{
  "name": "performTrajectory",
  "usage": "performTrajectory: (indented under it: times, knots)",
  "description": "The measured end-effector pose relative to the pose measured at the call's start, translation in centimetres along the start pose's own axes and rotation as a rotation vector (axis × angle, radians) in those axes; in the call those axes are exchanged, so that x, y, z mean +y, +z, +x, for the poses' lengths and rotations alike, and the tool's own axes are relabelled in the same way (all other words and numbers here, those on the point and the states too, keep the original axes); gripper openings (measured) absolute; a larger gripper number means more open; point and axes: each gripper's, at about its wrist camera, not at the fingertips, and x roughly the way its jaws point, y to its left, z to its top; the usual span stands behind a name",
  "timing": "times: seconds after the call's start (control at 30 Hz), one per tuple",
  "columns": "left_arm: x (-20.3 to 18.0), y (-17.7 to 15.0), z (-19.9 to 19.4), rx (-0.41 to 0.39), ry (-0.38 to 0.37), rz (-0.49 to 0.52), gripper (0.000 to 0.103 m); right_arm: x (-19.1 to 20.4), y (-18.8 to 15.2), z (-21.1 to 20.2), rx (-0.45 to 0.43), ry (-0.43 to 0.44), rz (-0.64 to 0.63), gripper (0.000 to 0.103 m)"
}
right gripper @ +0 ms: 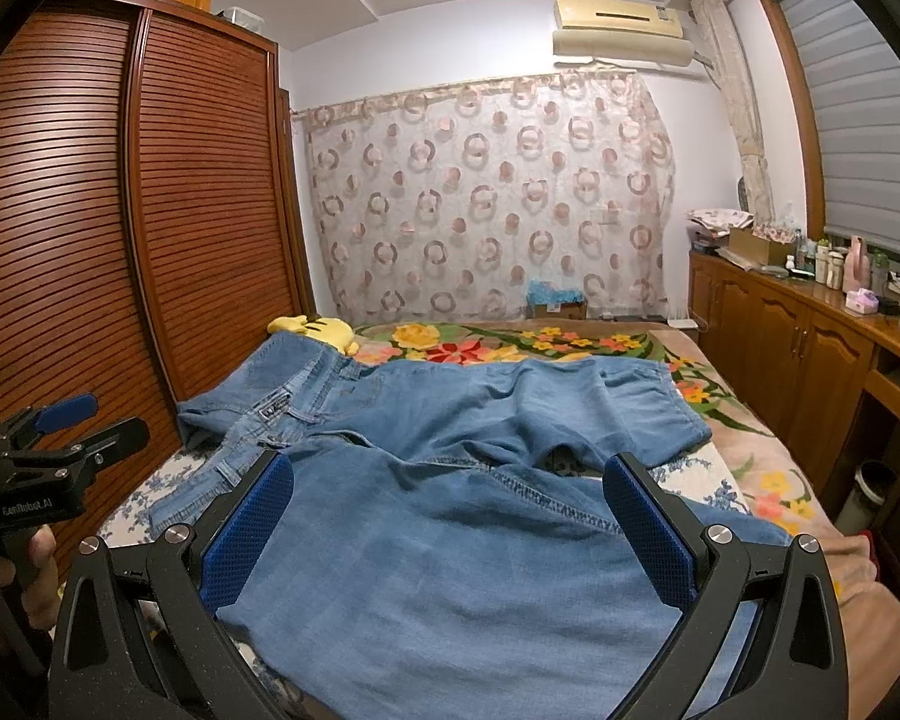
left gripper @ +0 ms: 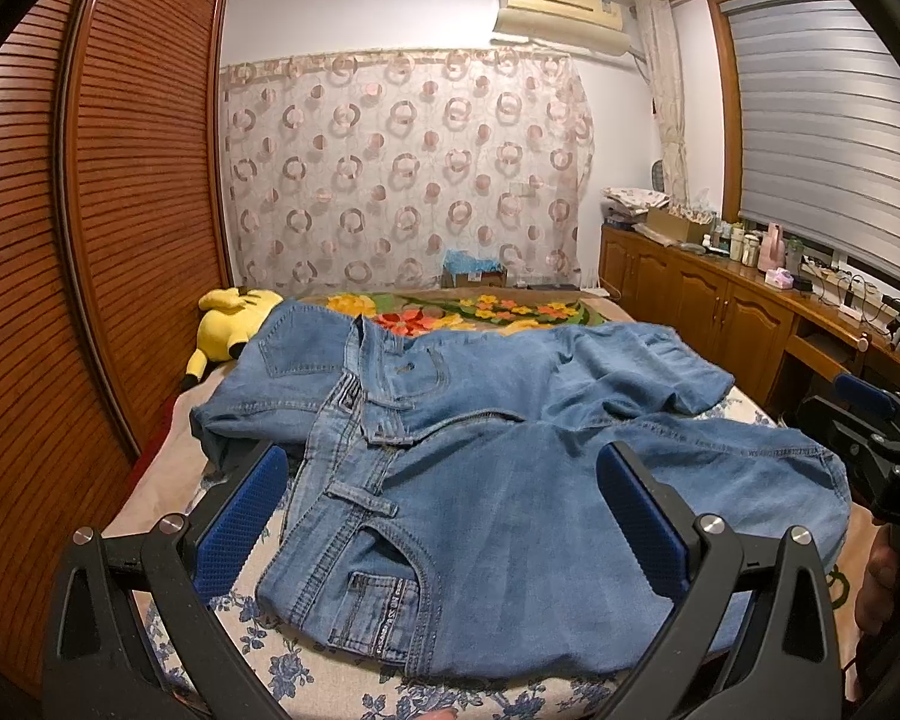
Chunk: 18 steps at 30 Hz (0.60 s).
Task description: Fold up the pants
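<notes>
Left gripper [left gripper: 444, 516] hovers w/ fingers spread wide, nothing between them, over the waistband end of the jeans [left gripper: 510, 456]. The jeans lie rumpled across the bed [left gripper: 168, 480], waist at left, legs running right, 1 leg bunched behind the other. Right gripper [right gripper: 450, 528], fingers likewise spread and empty, hangs over the leg fabric. Risk: pinching only the top layer, so the denim drags & the fold goes crooked; the far leg's wrinkles could get trapped inside.
</notes>
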Motion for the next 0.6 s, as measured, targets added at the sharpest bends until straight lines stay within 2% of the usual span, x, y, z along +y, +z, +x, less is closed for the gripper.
performTrajectory:
  times: [0.23, 0.6]
  knots:
    - [1.6, -1.3, 1.3, 0.046, 0.032, -0.01, 0.103, -0.5, -0.7, 1.6, 0.053, -0.01, 0.003, 0.103]
    - [6.4, -3.8, 3.7, 0.135, 0.081, -0.047, 0.103, -1.0, -0.3, 2.7, 0.105, -0.019, -0.002, 0.103]
